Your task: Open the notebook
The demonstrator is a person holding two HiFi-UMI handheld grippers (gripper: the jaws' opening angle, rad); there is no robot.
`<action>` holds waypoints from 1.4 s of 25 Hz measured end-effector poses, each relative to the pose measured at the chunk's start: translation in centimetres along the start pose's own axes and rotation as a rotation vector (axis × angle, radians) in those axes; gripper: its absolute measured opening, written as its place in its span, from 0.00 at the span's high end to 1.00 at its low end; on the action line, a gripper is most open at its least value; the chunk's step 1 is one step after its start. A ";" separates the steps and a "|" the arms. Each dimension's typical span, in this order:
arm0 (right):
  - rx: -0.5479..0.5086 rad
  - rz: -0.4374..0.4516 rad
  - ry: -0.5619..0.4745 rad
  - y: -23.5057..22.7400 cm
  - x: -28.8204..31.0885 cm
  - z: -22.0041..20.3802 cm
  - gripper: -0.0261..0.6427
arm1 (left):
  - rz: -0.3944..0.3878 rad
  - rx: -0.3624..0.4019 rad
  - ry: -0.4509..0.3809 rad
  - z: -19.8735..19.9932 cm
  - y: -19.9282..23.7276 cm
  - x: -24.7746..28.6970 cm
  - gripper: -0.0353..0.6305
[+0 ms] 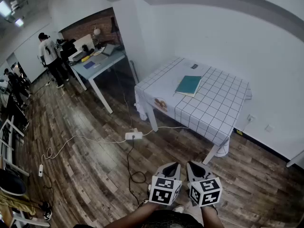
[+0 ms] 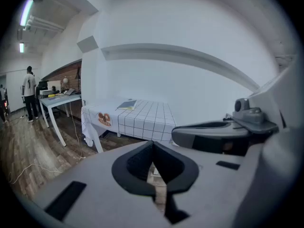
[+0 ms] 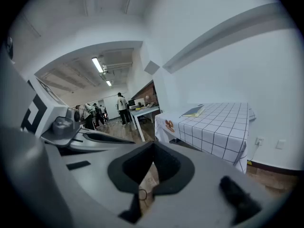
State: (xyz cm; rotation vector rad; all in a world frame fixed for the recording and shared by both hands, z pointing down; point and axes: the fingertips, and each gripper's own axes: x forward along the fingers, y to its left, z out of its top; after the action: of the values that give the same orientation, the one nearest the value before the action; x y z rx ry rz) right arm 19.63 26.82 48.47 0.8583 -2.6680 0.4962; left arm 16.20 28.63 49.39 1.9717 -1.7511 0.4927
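Left hand-held gripper [image 1: 172, 166]: jaws closed tip to tip, nothing btwn. Right hand-held gripper [image 1: 194, 166]: likewise closed & empty. Both low at 6 o'clock in head view, side by side above wood floor [image 1: 85, 175], tilted down. Notebook [image 1: 188, 85]: cover down, teal, flat on checked surface [image 1: 218, 108] toward 12 o'clock, well apart from both. White power strip [image 1: 133, 136] on floor approx 10 o'clock from them.

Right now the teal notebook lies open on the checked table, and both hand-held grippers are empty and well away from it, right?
Not quite: the notebook is closed, teal cover up, as the head view shows. The rest holds: it lies on the checked table, and the left hand-held gripper and right hand-held gripper are empty, well away from it.
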 end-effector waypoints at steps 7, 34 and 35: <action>-0.006 0.007 -0.003 -0.2 -0.9 -0.2 0.94 | 0.000 0.014 0.007 -0.1 -1.1 -0.1 0.94; 0.037 -0.039 0.021 -5.7 6.9 1.7 0.94 | -0.066 0.032 0.026 4.1 2.4 8.6 0.94; 0.038 -0.045 0.022 -6.0 7.6 2.1 0.94 | -0.072 0.031 0.024 4.5 2.9 9.2 0.94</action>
State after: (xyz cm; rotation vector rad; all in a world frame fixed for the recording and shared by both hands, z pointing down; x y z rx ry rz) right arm 16.93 17.59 50.84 0.9159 -2.6210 0.5441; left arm 14.31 18.23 50.93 2.0335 -1.6612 0.5202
